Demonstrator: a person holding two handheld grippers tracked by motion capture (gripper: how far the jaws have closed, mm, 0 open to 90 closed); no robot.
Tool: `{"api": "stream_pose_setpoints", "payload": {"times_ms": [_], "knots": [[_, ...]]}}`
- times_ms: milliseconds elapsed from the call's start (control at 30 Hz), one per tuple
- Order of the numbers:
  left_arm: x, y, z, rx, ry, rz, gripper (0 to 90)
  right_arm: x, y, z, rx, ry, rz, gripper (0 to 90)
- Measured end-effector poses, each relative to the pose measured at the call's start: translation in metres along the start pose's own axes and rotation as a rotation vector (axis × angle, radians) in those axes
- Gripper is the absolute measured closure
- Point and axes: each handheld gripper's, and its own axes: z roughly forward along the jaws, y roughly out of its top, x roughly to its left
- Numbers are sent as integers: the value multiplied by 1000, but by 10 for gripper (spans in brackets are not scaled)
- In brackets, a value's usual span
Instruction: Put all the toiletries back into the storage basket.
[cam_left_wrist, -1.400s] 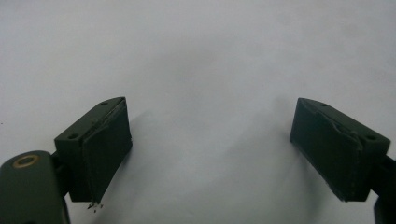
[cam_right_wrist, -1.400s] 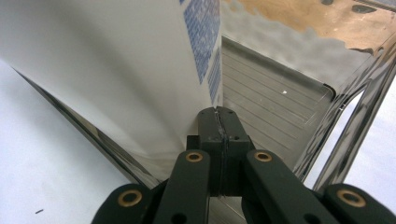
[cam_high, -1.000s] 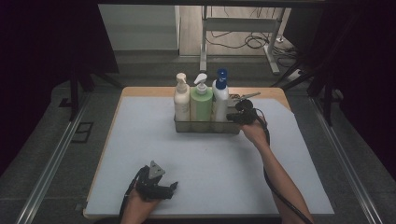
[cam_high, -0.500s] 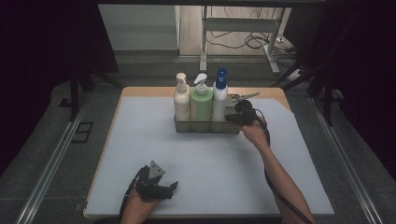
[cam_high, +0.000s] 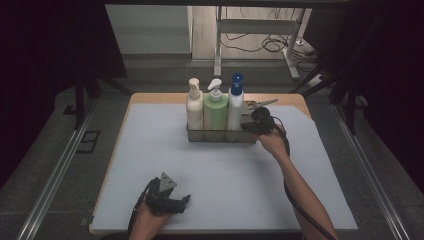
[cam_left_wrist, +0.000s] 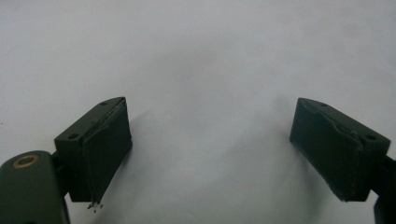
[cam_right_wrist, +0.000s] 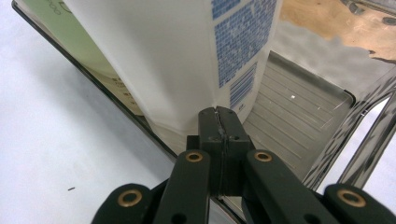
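I have the right gripper (cam_high: 255, 124) up at the right end of the metal caddy (cam_high: 220, 136), which sits toward the far side of the white mat (cam_high: 225, 175). In the right gripper view its two jaws are pressed flat together with nothing visible between the pads, their tip right at the base of the white bottle with the blue cap (cam_right_wrist: 177, 60); I cannot tell whether it touches the bottle or the caddy's rim.

Three bottles stand upright in a row in the caddy: a cream pump bottle (cam_high: 194, 105) on the left, a green pump bottle (cam_high: 215, 107) in the middle, and the blue-capped one (cam_high: 235, 102) on the right, each just beside its neighbour. To the right of the blue-capped bottle the caddy floor (cam_right_wrist: 299, 112) lies bare, so one slot looks unfilled.

My left gripper (cam_high: 167, 197) rests near the front edge of the mat, well apart from the caddy. Its jaws stand wide open over plain mat and hold nothing.

My read is that the loading is mostly done: three bottles are seated, and the right gripper seems to be nudging or squaring up the last one rather than carrying it. What may be left is settling that bottle, drawing the right hand clear, and filling the open slot if another item belongs there. A metal object (cam_high: 257, 105) lies just beyond the caddy, too small for me to identify.
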Motion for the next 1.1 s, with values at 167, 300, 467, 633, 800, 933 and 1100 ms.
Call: {"api": "stream_pose_setpoints", "payload": {"times_ms": [167, 300, 467, 633, 800, 933, 1100], "knots": [[0, 0, 0, 0, 0, 0, 122, 0, 0, -2, -6, -8, -1, 875], [0, 0, 0, -1, 0, 1, 122, 0, 1, -6, -17, -9, -3, 854], [0, 0, 0, -1, 0, 1, 122, 1, 1, -11, -22, -16, -8, 823], [0, 0, 0, -1, 0, 0, 122, 1, -2, -16, -33, -13, -5, 787], [0, 0, 0, -1, 0, 1, 122, 1, -5, -20, -41, -13, -5, 730], [0, 0, 0, -1, 0, 1, 122, 2, -5, -23, -49, -19, -9, 661], [0, 0, 0, -1, 1, 1, 122, 5, -6, -27, -58, -19, -11, 549]]}}
